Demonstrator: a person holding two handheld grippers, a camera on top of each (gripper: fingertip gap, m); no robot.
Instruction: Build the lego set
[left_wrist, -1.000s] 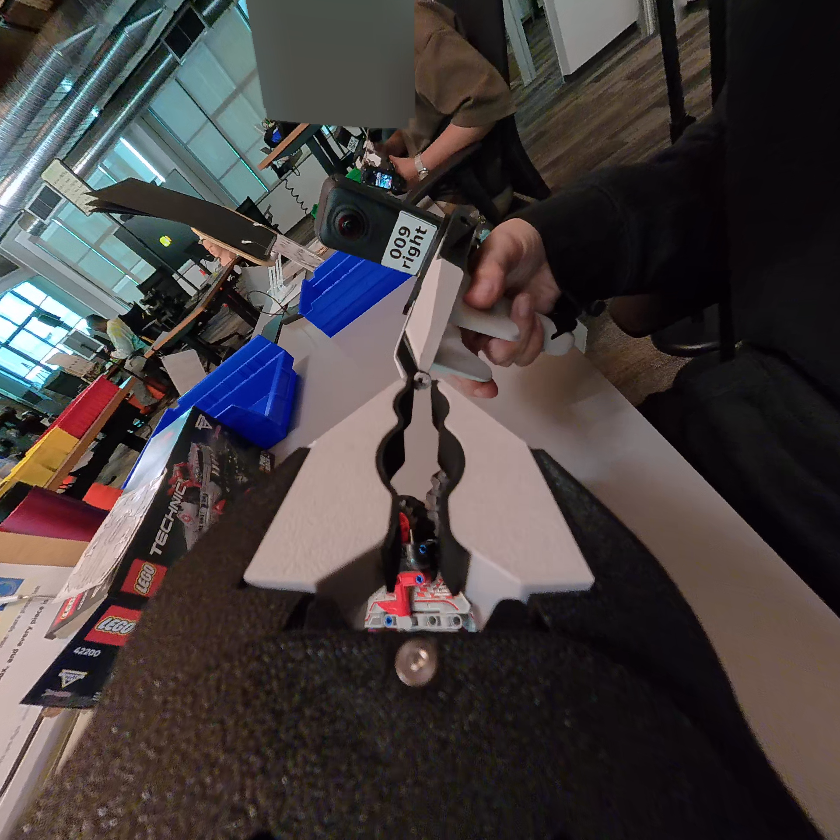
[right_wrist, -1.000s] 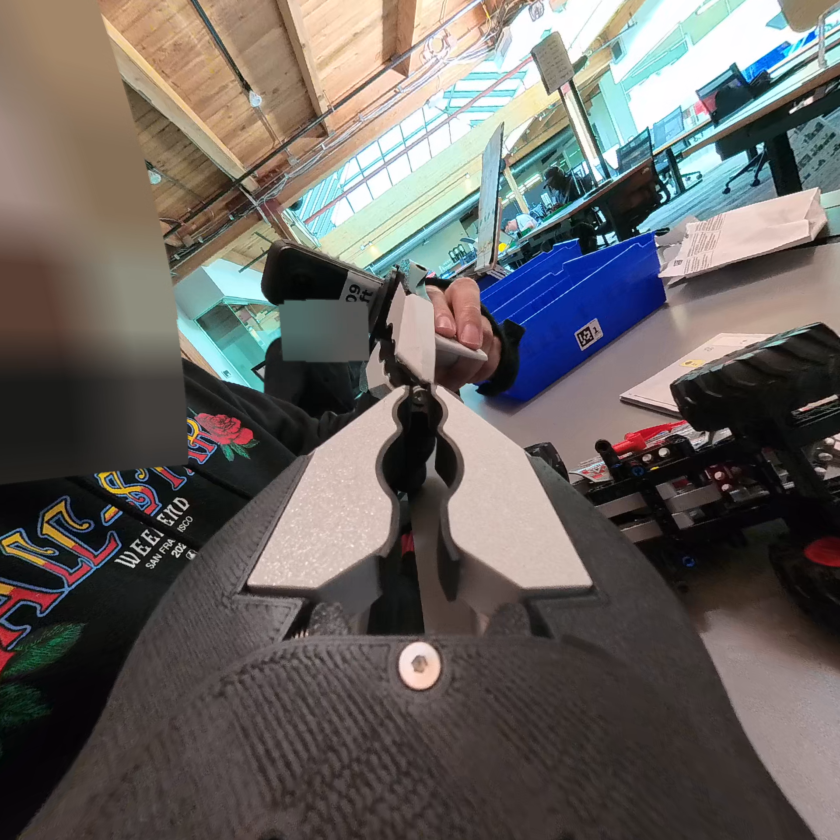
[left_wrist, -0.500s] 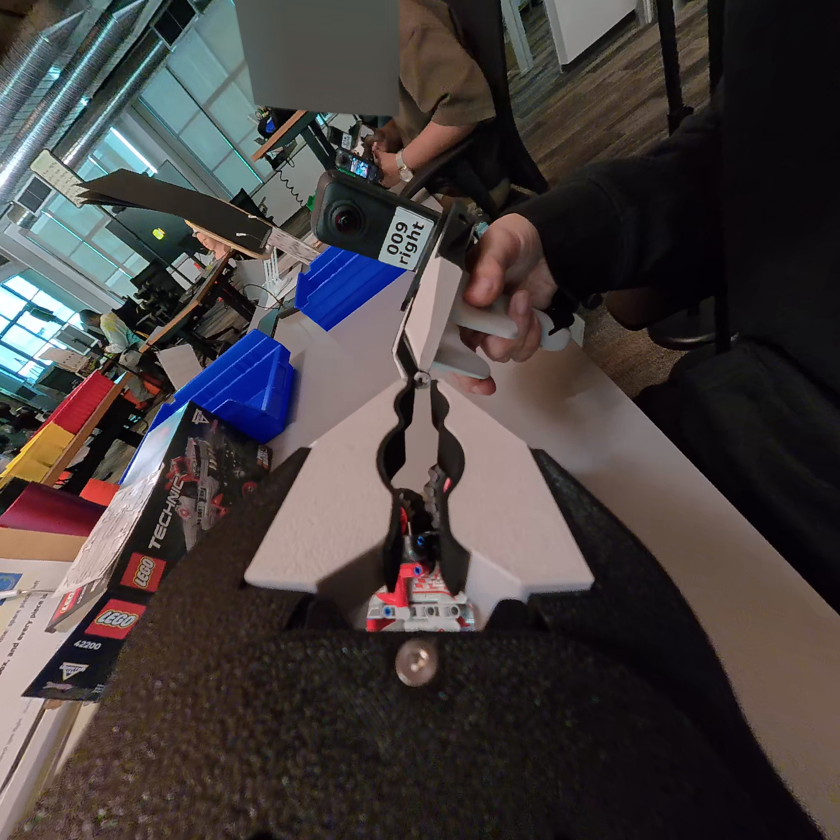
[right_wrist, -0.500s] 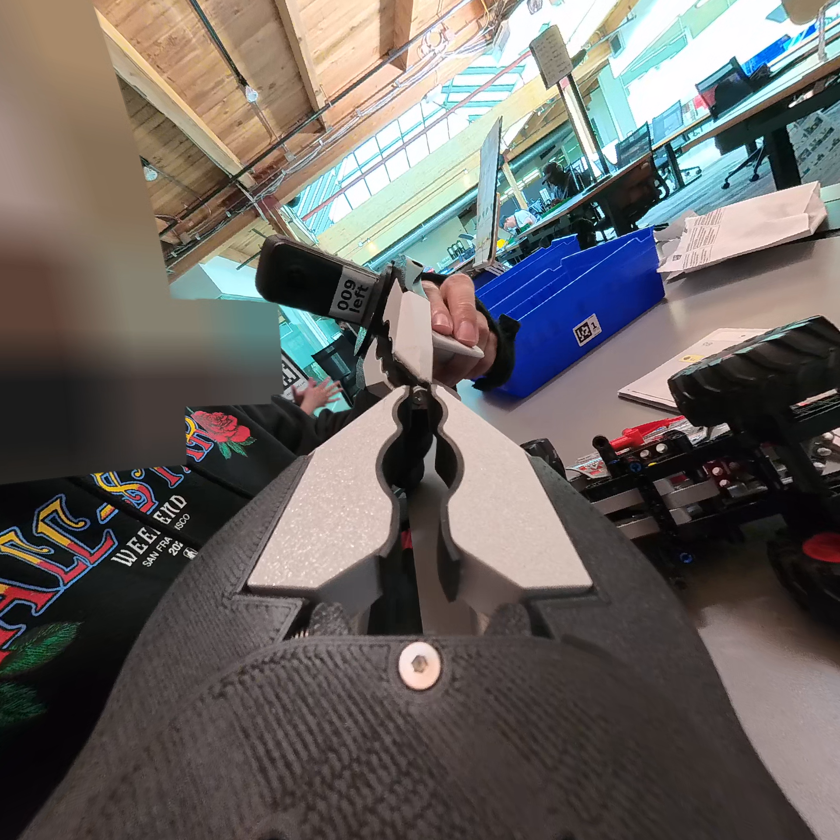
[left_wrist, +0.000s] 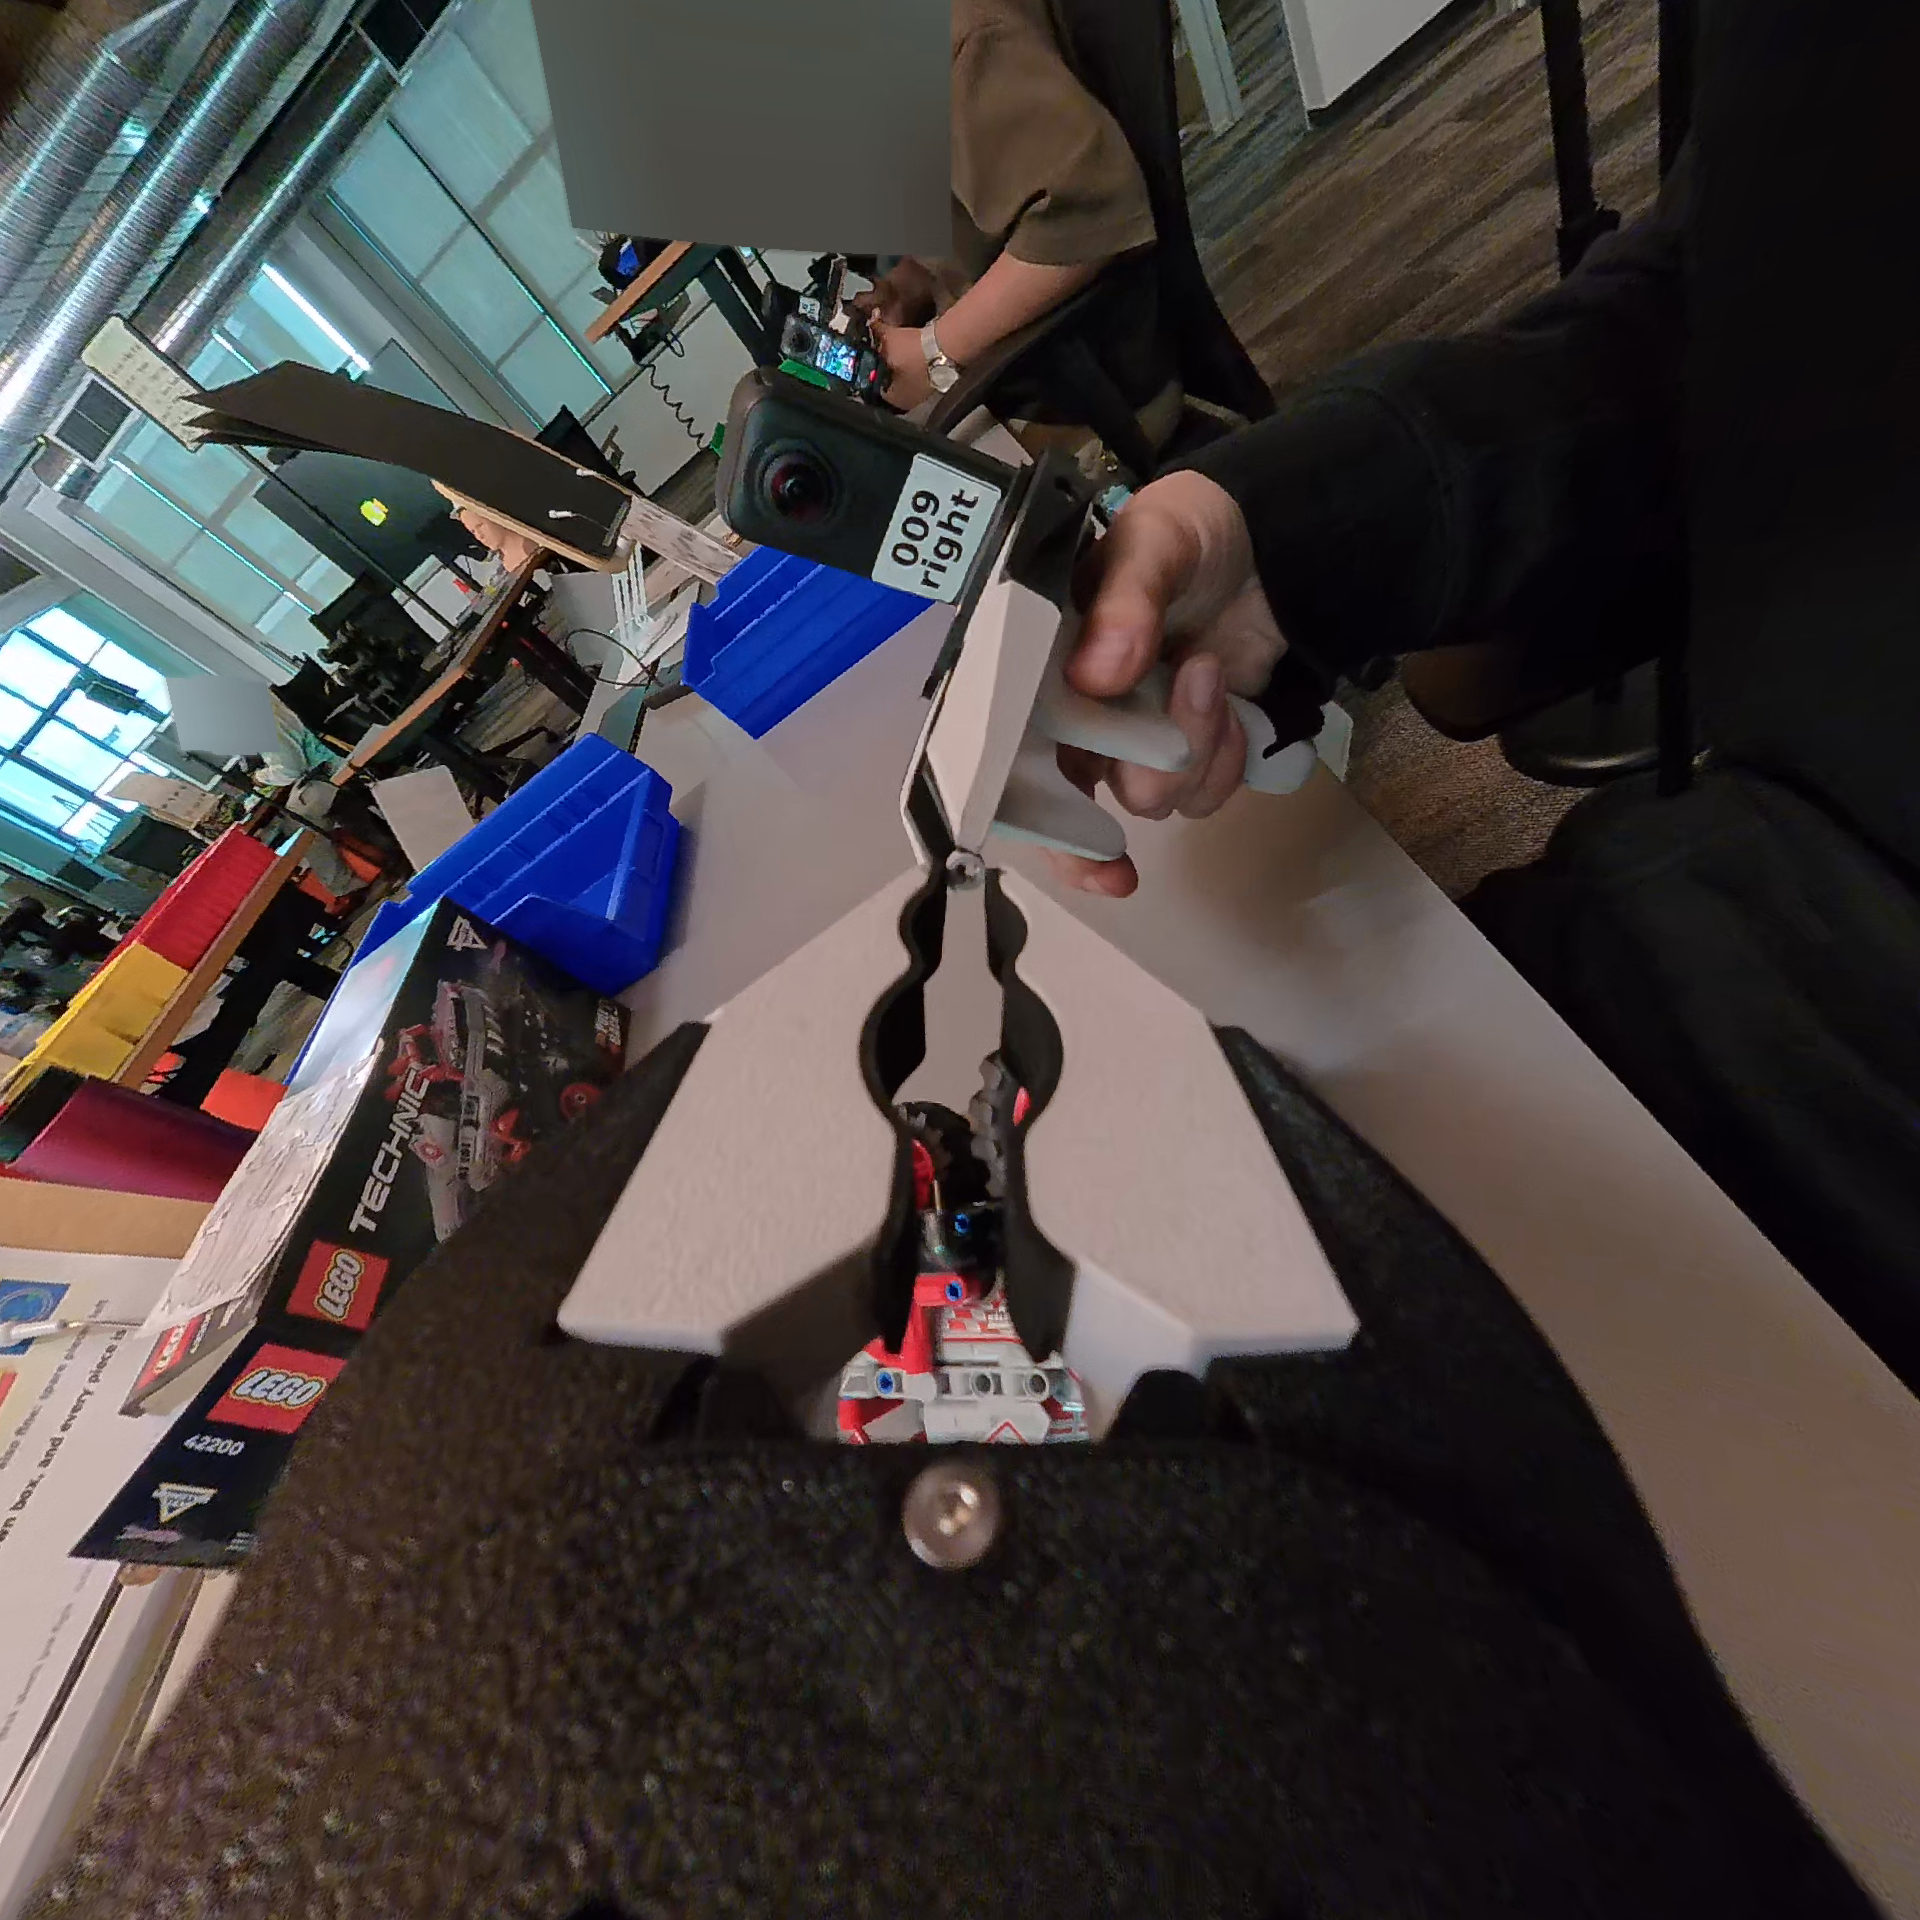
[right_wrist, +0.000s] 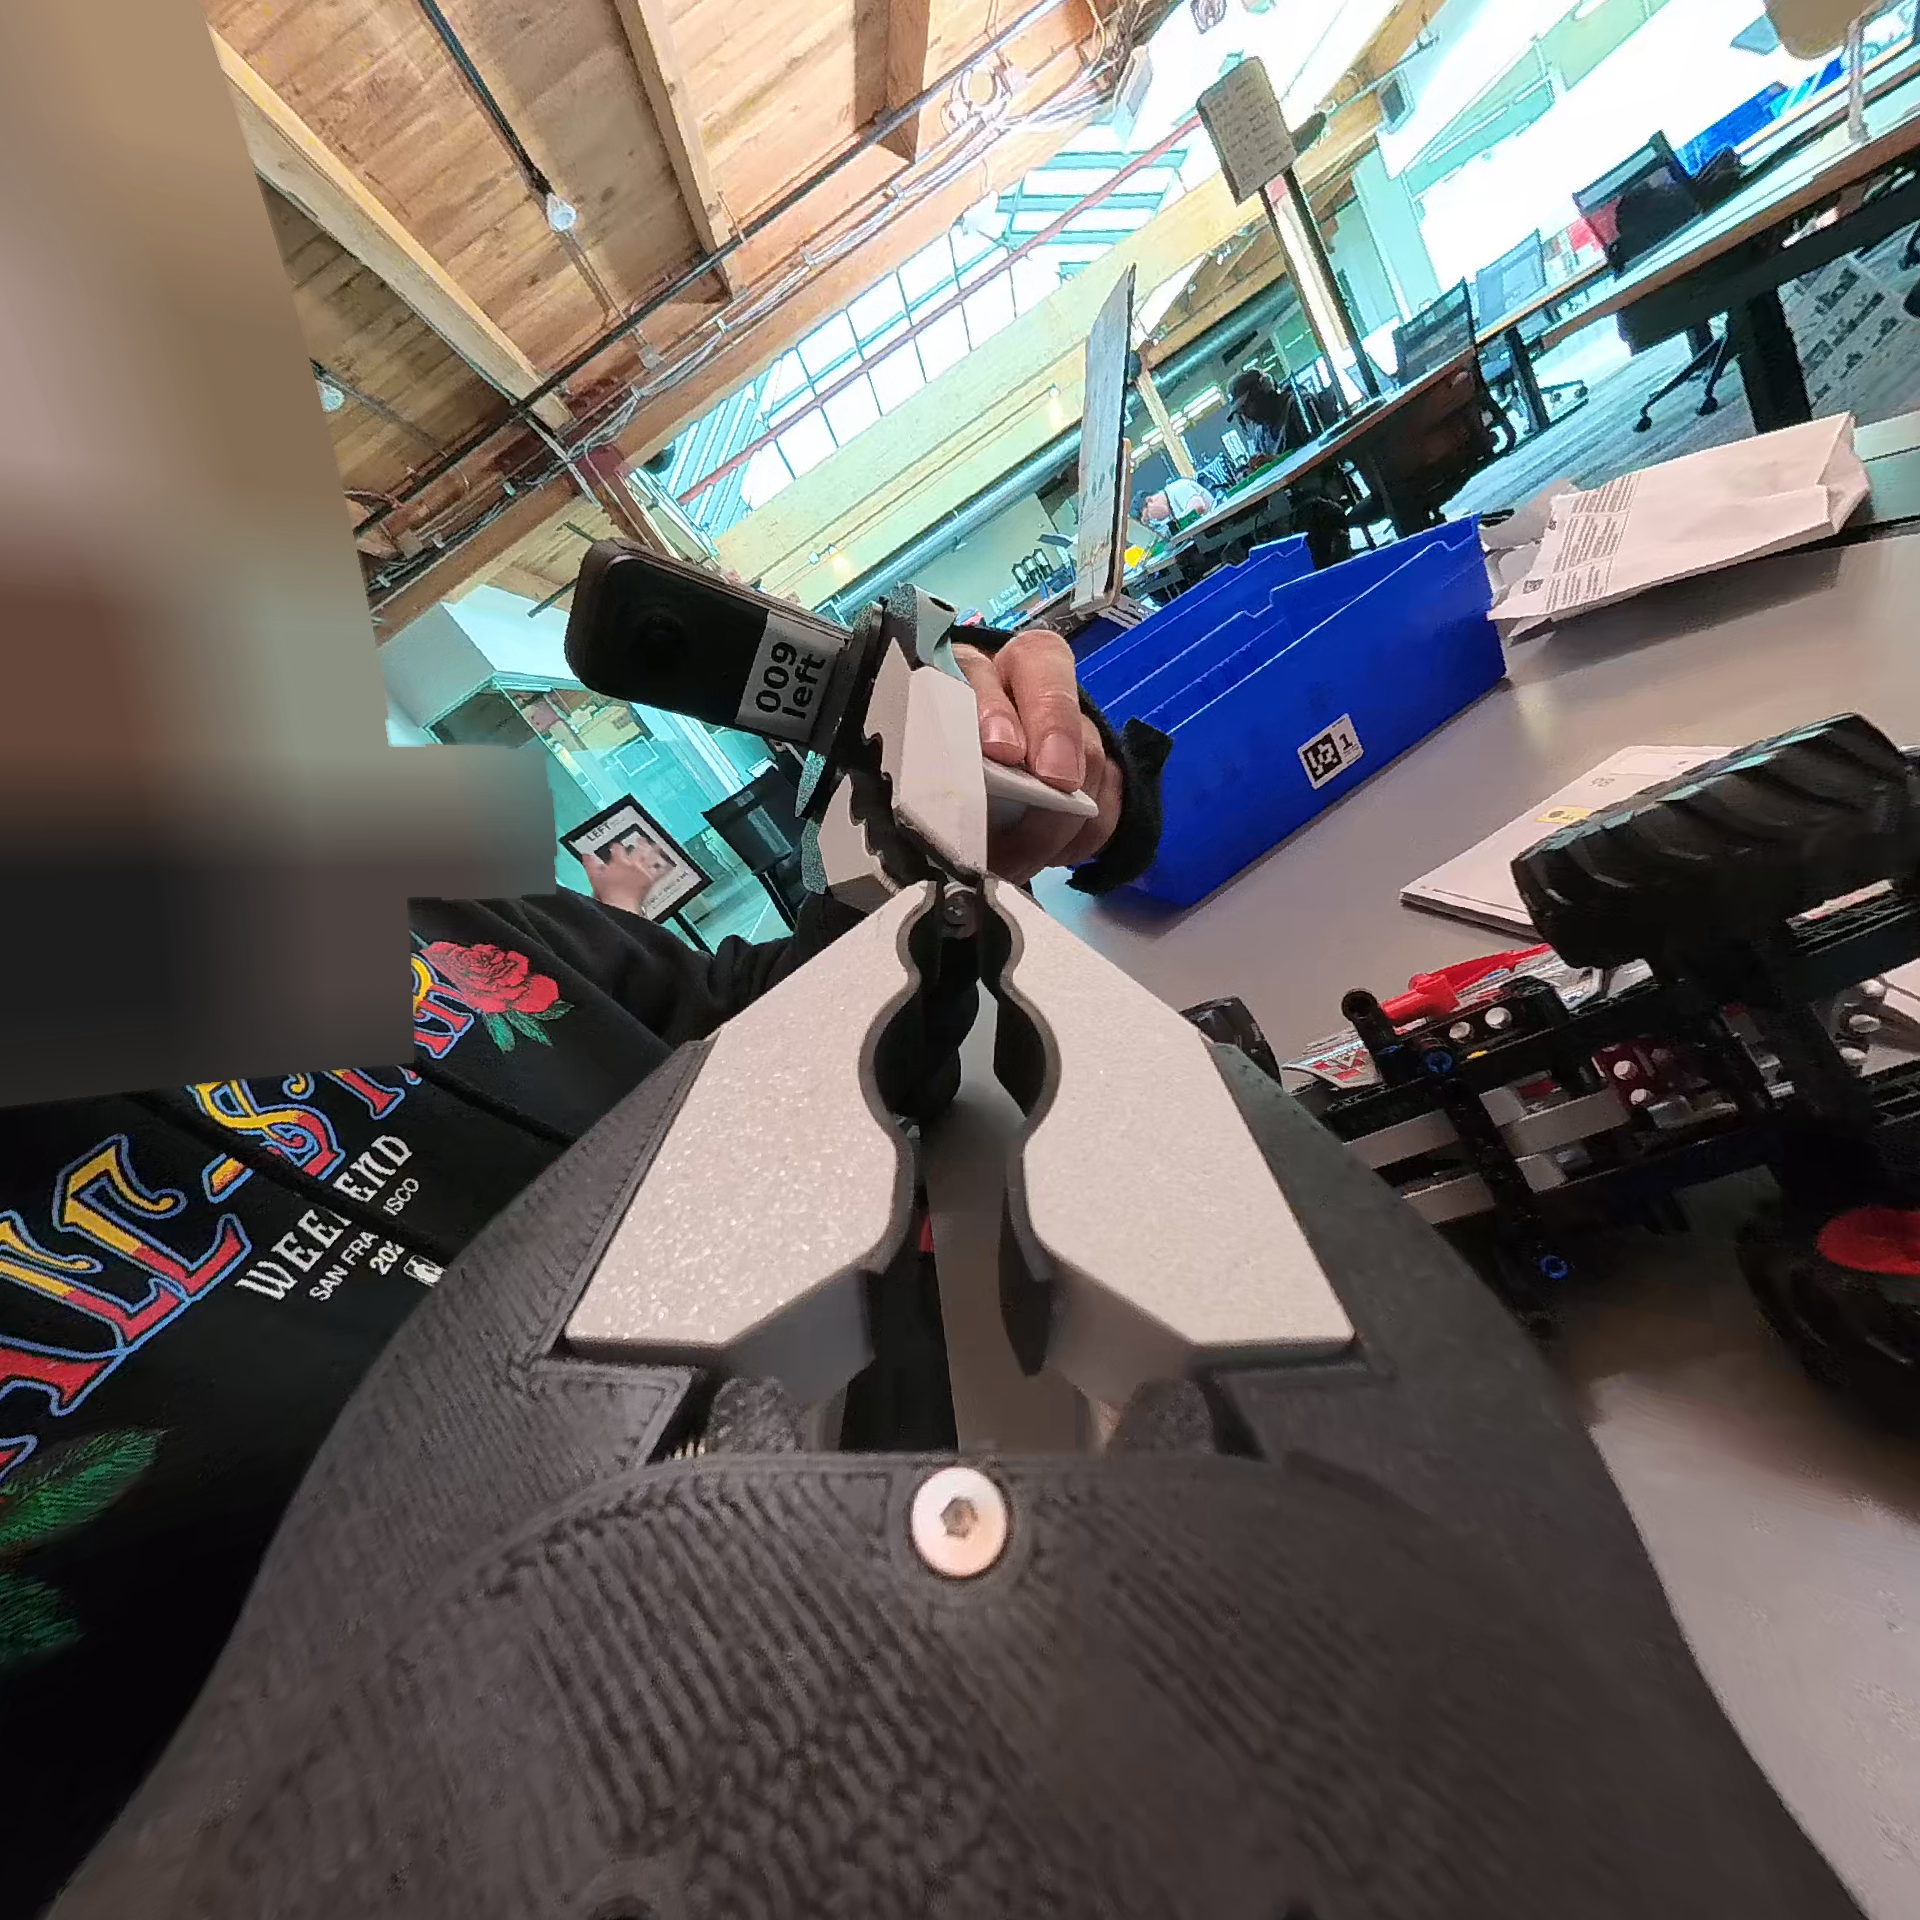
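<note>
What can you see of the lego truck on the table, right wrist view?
The lego truck is a half-built chassis of black, grey and white beams with red pieces and blue pins, plastic by the look. One big knobby black tyre sits raised at its far side; a wheel with a red hub shows at the frame's right edge. It rests on the grey table, right of the right gripper. Neither gripper touches it here.

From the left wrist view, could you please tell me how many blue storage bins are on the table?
2: one blue bin just behind the lego box, the other farther back beneath the right gripper's camera. Others may be hidden behind the grippers.
</note>
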